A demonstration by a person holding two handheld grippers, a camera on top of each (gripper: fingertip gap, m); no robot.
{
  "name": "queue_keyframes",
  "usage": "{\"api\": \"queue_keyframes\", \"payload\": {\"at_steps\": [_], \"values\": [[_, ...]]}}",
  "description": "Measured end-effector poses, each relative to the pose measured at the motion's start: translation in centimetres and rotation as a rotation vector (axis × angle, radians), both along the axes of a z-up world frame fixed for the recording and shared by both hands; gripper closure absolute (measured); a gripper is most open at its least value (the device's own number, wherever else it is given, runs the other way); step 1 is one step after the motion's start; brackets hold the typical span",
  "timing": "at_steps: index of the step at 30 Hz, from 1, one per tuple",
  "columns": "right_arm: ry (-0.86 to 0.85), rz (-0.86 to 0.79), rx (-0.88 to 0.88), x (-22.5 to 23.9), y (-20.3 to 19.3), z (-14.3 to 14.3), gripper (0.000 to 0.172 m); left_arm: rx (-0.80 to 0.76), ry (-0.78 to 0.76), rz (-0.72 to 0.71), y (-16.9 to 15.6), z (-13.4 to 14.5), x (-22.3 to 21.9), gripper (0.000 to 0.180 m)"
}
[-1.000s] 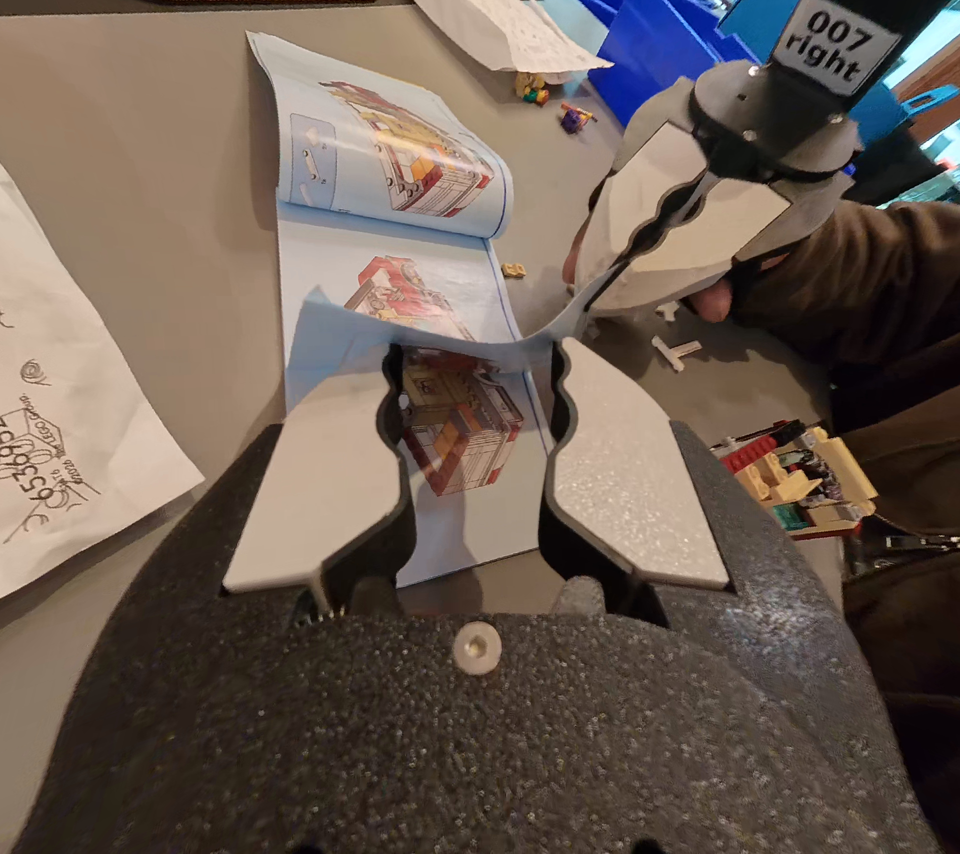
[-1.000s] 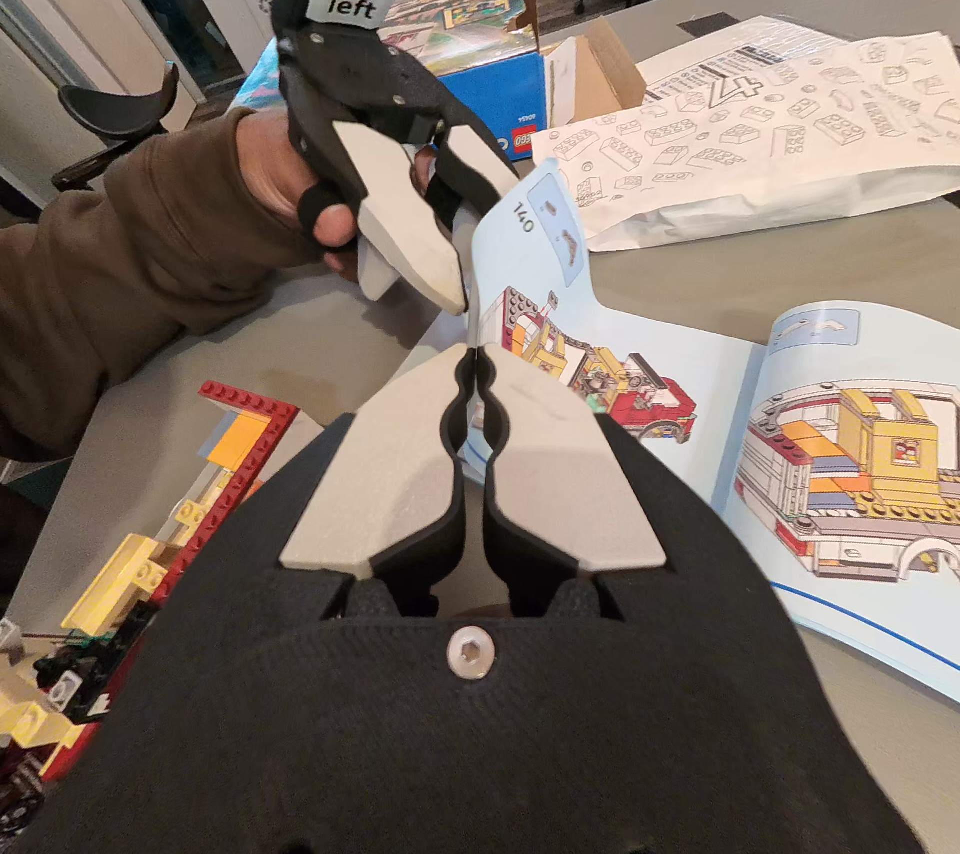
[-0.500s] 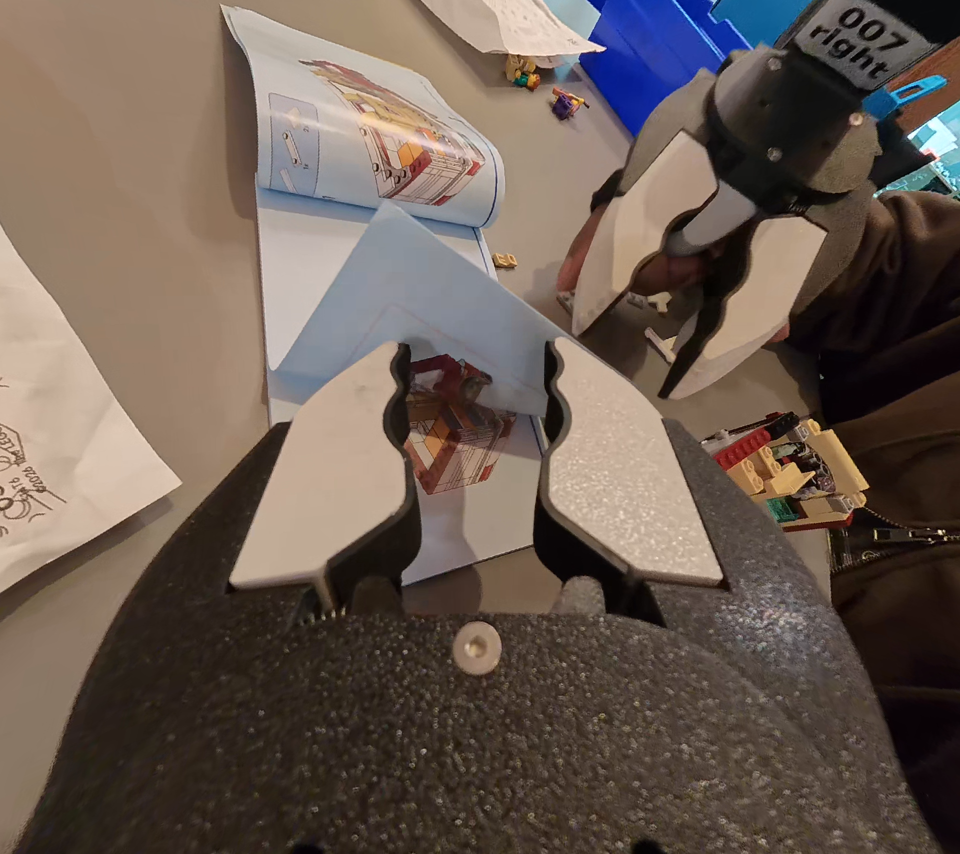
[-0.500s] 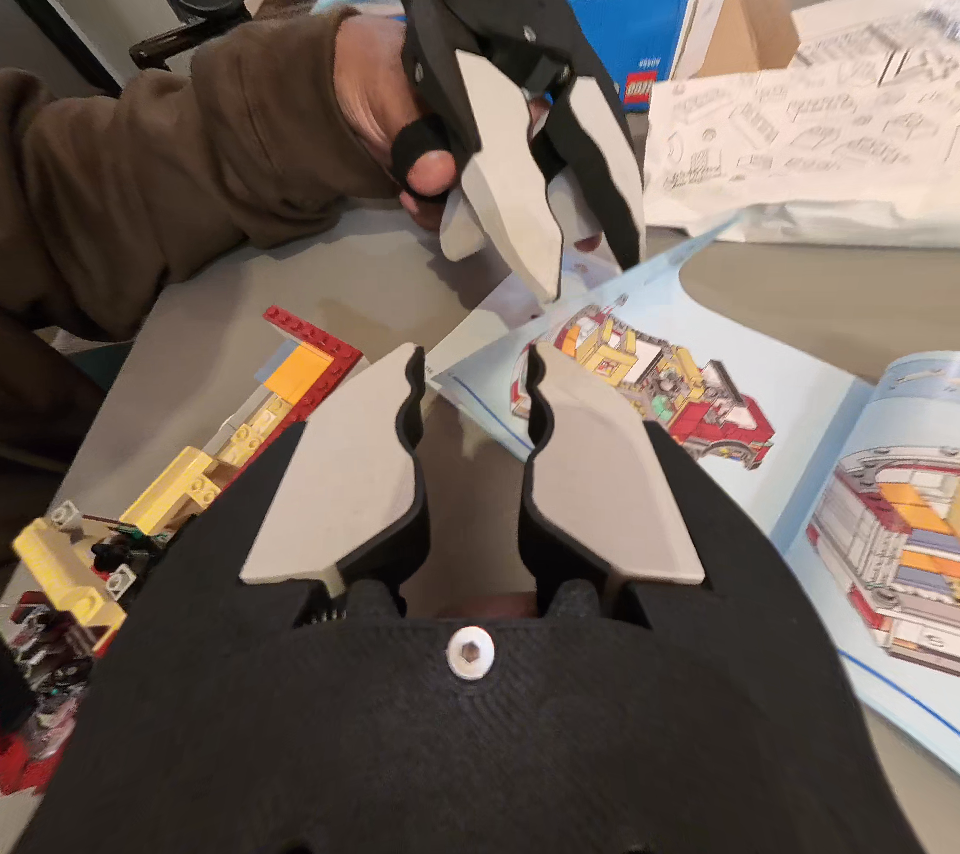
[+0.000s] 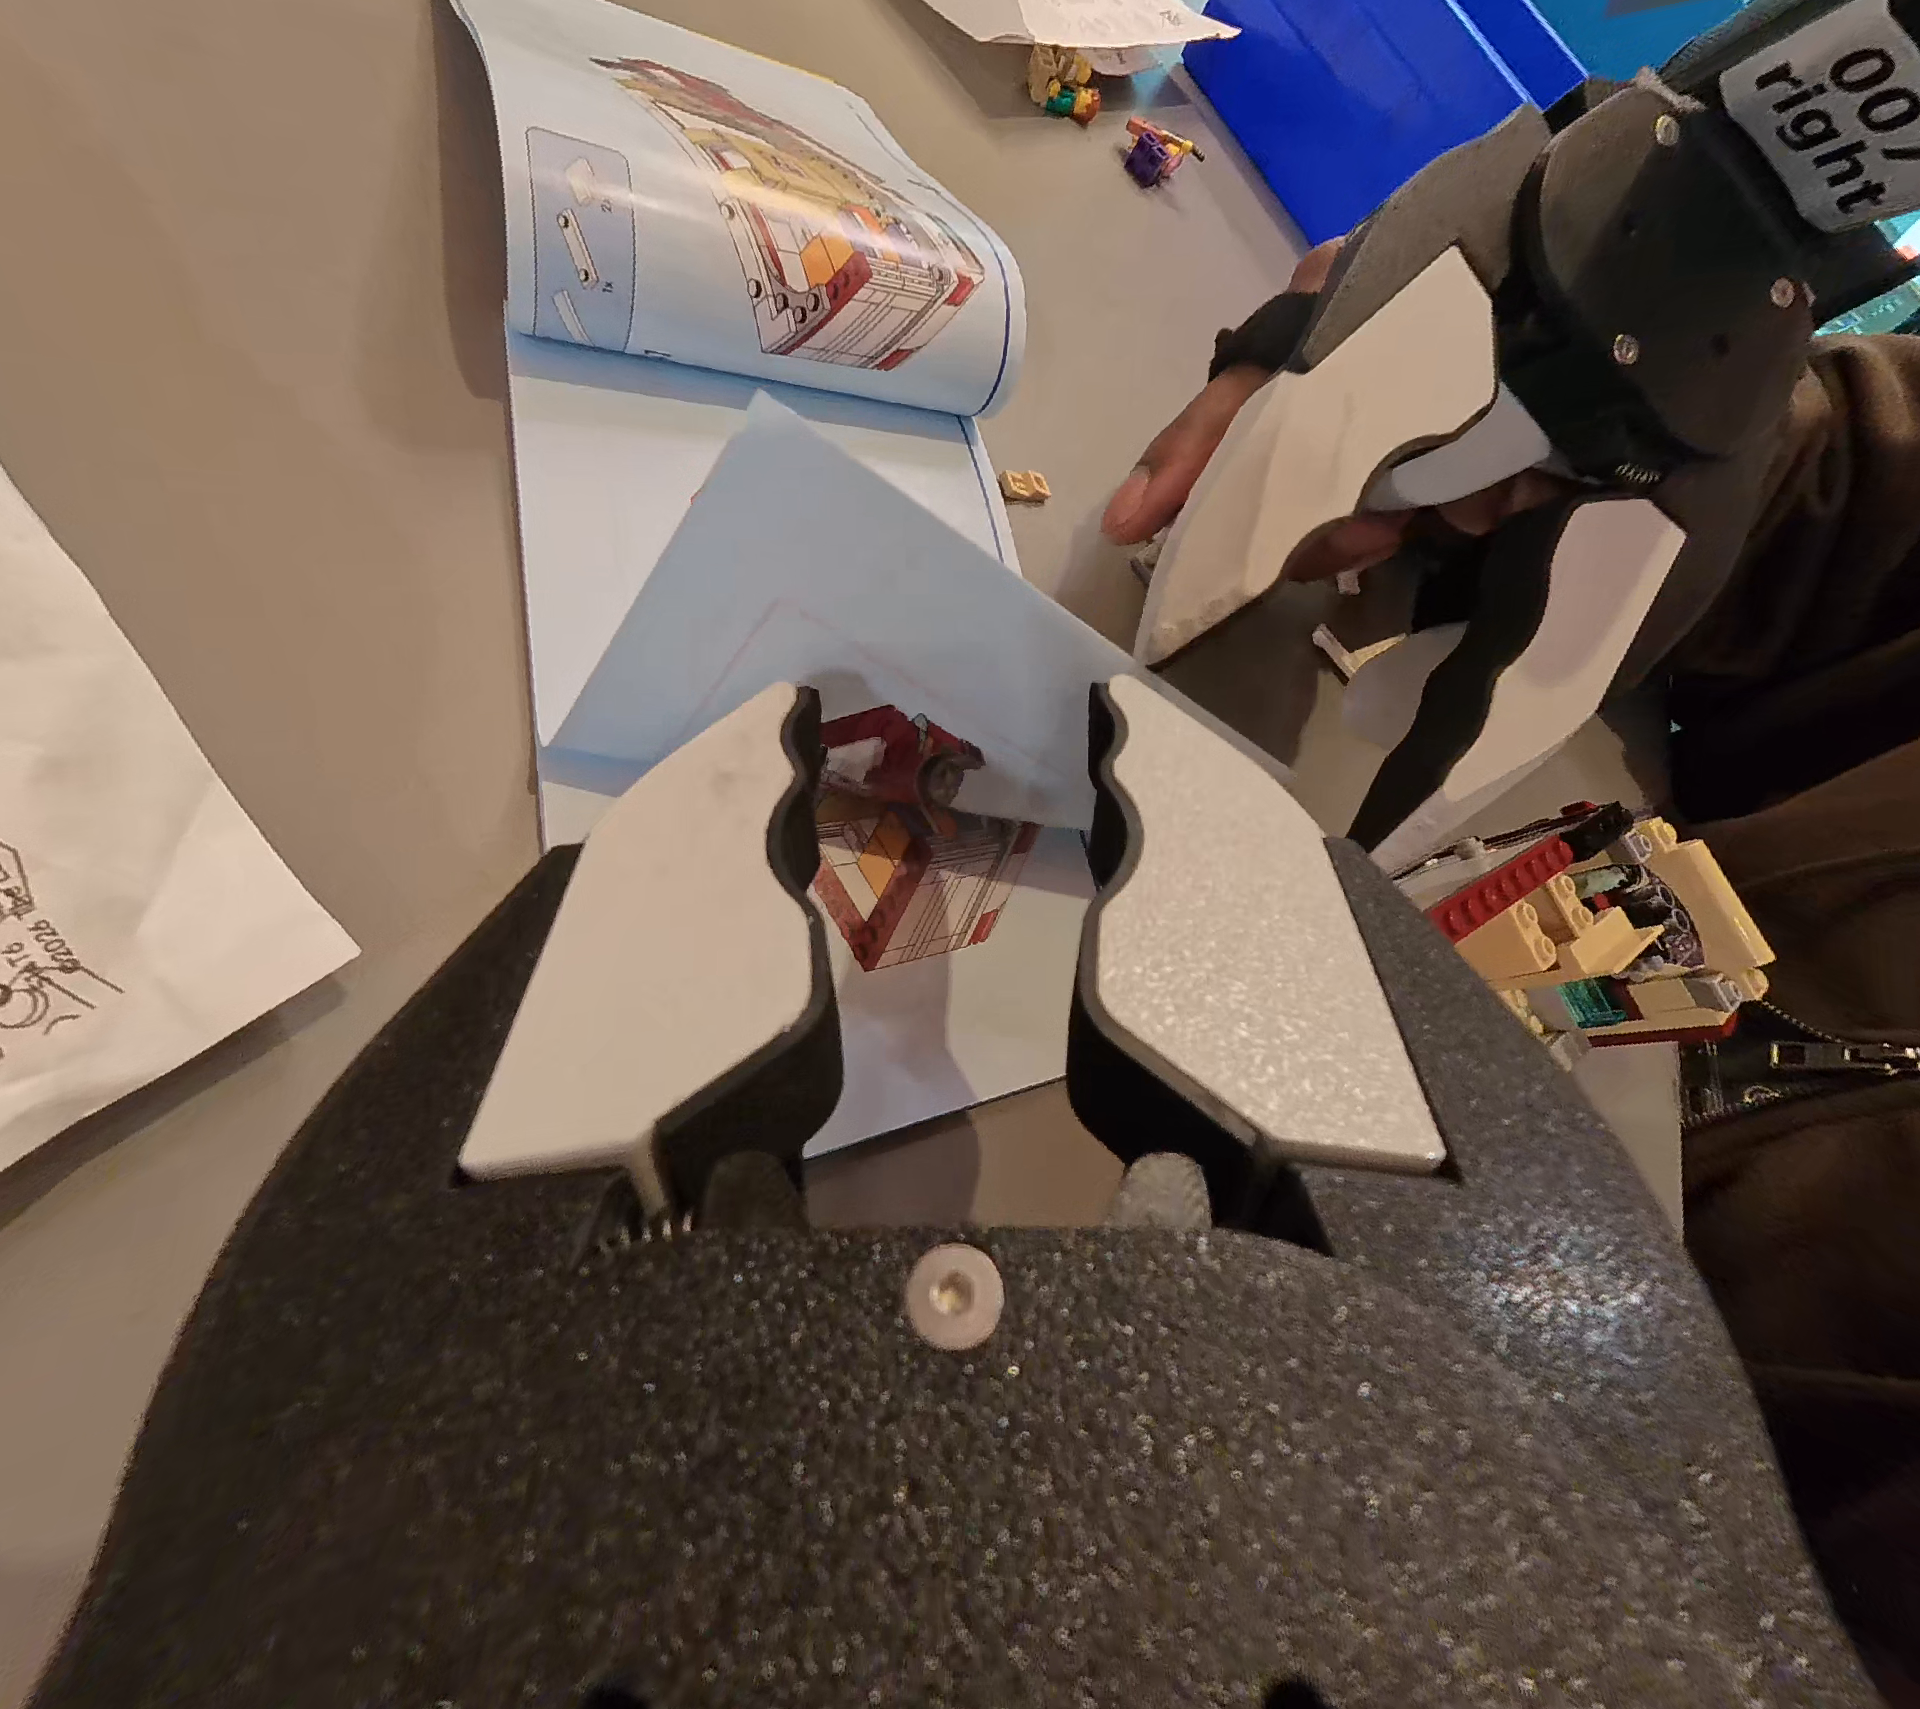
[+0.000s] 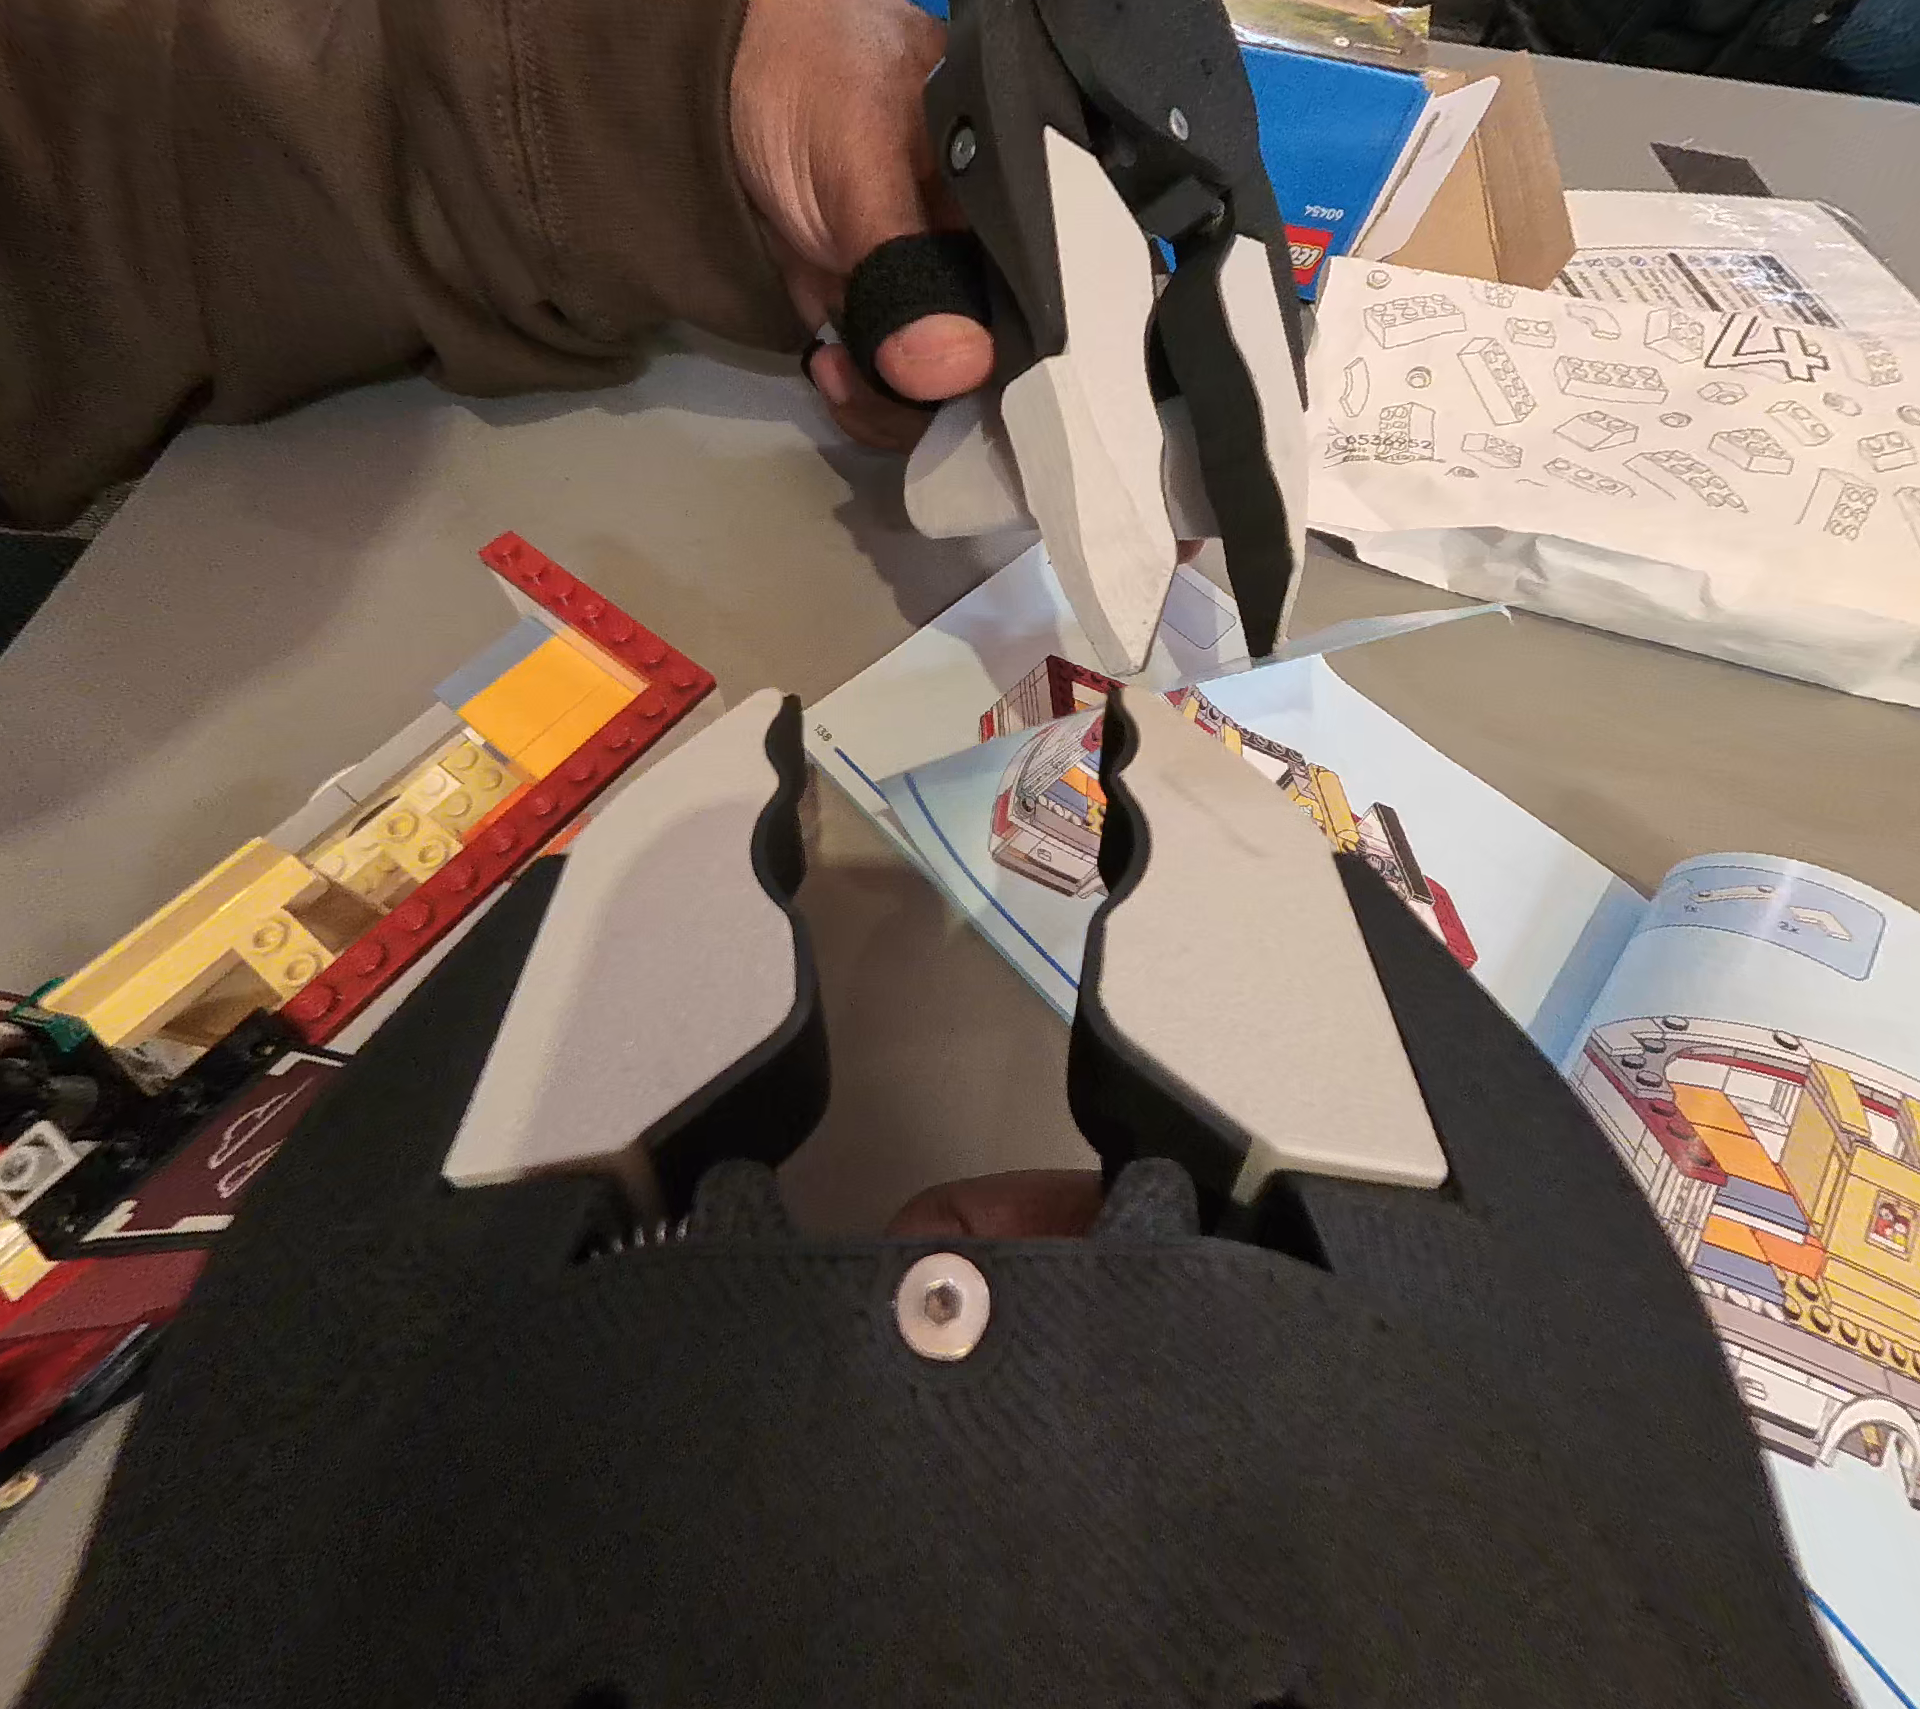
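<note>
Both grippers hang with fingers apart, holding nothing: left gripper (image 5: 945, 714) right over the booklet's (image 5: 644, 537) curled page (image 5: 831, 599), right gripper (image 6: 945, 724) beside it.

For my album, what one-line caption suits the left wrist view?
Open left gripper over a half-turned page of a pale blue building-brick instruction booklet, open right gripper alongside.

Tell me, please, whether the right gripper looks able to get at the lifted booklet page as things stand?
Probably yes. The right gripper is open and holds nothing, and the lifted page rises just ahead of it with bare table between. The left gripper hangs over that page's raised corner, so it may crowd the approach.
</note>
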State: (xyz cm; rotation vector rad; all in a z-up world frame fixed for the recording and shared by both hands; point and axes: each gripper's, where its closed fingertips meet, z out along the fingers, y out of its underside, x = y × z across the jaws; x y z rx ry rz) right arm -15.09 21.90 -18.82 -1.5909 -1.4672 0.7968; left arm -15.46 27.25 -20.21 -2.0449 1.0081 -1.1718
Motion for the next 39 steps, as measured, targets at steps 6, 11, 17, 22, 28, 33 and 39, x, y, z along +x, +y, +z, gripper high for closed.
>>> {"api": "queue_keyframes", "payload": {"at_steps": [6, 11, 17, 22, 28, 33, 39], "values": [[-0.031, 0.013, -0.022, 0.2, 0.0, -0.5, 0.118, 0.0, 0.012, -0.008, -0.1, -0.1, -0.1, 0.131], [-0.092, 0.044, 0.059, 0.7, 0.4, -0.2, 0.117, 0.008, 0.027, -0.009, -0.2, -0.1, -0.4, 0.131], [-0.21, -0.024, 0.436, 1.9, 6.2, 2.0, 0.129, 0.008, 0.033, -0.028, -0.4, -0.2, -0.7, 0.131], [-0.309, -0.022, 0.657, 0.9, 9.6, 1.3, 0.141, 0.0, 0.037, -0.033, -0.4, -0.4, -0.9, 0.131], [-0.341, -0.025, 0.781, -0.3, 10.6, 0.5, 0.155, 0.004, 0.034, -0.038, -0.5, -0.2, -0.9, 0.131], [-0.318, -0.031, 0.837, -0.9, 10.5, 1.0, 0.16, 0.007, 0.033, -0.041, -0.6, -0.1, -0.8, 0.131], [-0.329, -0.014, 0.869, -1.6, 10.0, 0.8, 0.163, 0.005, 0.036, -0.043, -0.6, -0.2, -0.8, 0.131]]}}
